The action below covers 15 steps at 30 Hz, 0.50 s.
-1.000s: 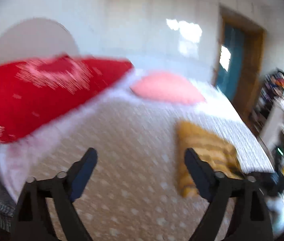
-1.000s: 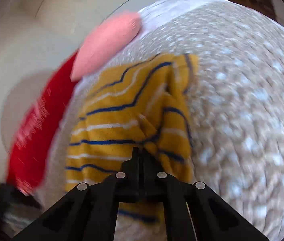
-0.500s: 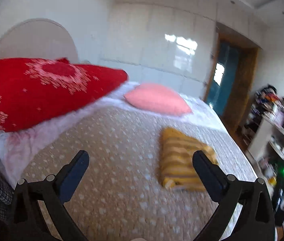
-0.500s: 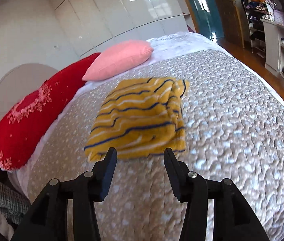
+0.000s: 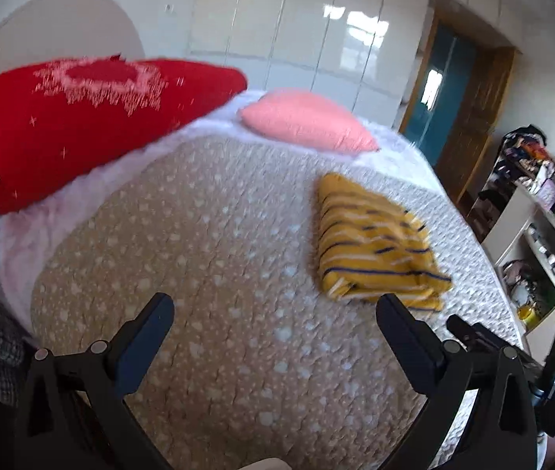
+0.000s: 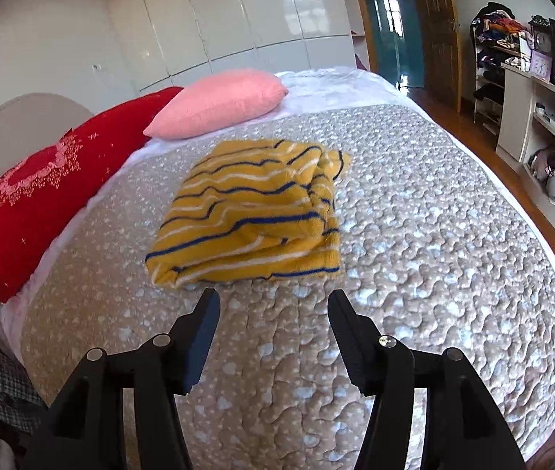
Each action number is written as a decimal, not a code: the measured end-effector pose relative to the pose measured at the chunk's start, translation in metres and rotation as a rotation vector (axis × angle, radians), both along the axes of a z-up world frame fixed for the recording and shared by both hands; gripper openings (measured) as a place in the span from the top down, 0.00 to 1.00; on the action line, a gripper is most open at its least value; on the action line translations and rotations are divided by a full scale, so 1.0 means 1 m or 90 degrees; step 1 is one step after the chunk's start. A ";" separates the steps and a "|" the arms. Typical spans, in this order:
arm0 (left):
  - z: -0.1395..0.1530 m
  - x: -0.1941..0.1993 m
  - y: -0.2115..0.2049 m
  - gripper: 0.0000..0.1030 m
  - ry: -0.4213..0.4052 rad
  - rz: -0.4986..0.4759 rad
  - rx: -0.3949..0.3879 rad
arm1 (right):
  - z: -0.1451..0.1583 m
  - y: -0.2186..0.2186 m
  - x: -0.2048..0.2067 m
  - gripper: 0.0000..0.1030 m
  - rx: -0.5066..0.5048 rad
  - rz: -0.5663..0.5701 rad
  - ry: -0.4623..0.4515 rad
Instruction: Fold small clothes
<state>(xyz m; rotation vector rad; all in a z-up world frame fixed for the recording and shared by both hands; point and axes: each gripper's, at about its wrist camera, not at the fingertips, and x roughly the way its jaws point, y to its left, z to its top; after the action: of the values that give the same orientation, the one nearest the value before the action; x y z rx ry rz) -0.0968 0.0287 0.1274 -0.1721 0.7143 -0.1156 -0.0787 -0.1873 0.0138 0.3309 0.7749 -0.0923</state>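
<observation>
A yellow garment with blue and white stripes (image 6: 253, 211) lies folded into a rough rectangle on the beige quilted bedspread (image 6: 414, 243). It also shows in the left wrist view (image 5: 371, 243), to the right of centre. My right gripper (image 6: 273, 305) is open and empty, held just in front of the garment's near edge, not touching it. My left gripper (image 5: 275, 313) is open wide and empty, above bare bedspread (image 5: 206, 274), with the garment beyond its right finger.
A red embroidered pillow (image 5: 65, 125) and a pink pillow (image 6: 218, 103) lie at the head of the bed. White shelves with clutter (image 6: 543, 125) stand right of the bed, past a strip of wooden floor. A door (image 6: 398, 35) and white wardrobes (image 6: 238, 23) are behind.
My right gripper let go of the garment, opened and drew back from it. The garment now lies flat and folded. My left gripper opened wider and shifted slightly.
</observation>
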 end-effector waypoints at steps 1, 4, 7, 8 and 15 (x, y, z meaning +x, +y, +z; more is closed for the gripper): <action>-0.004 0.002 -0.001 0.00 0.012 0.008 0.015 | 0.000 0.001 -0.001 0.39 -0.001 0.002 0.002; -0.011 0.001 -0.004 0.00 0.018 0.013 0.044 | -0.001 0.008 0.001 0.37 -0.011 0.018 0.011; -0.015 -0.001 -0.007 0.00 0.023 0.006 0.044 | 0.000 0.015 0.002 0.36 -0.019 0.032 0.013; -0.016 -0.001 -0.008 0.00 0.028 0.001 0.044 | 0.000 0.016 0.002 0.36 -0.020 0.035 0.013; -0.026 -0.001 -0.022 0.00 0.056 -0.028 0.060 | -0.004 0.027 0.003 0.34 -0.036 0.054 0.023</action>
<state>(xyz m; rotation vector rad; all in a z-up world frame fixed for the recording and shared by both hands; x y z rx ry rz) -0.0974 0.0068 0.1012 -0.0709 0.8100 -0.1166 -0.0761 -0.1599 0.0095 0.2429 0.8201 -0.0410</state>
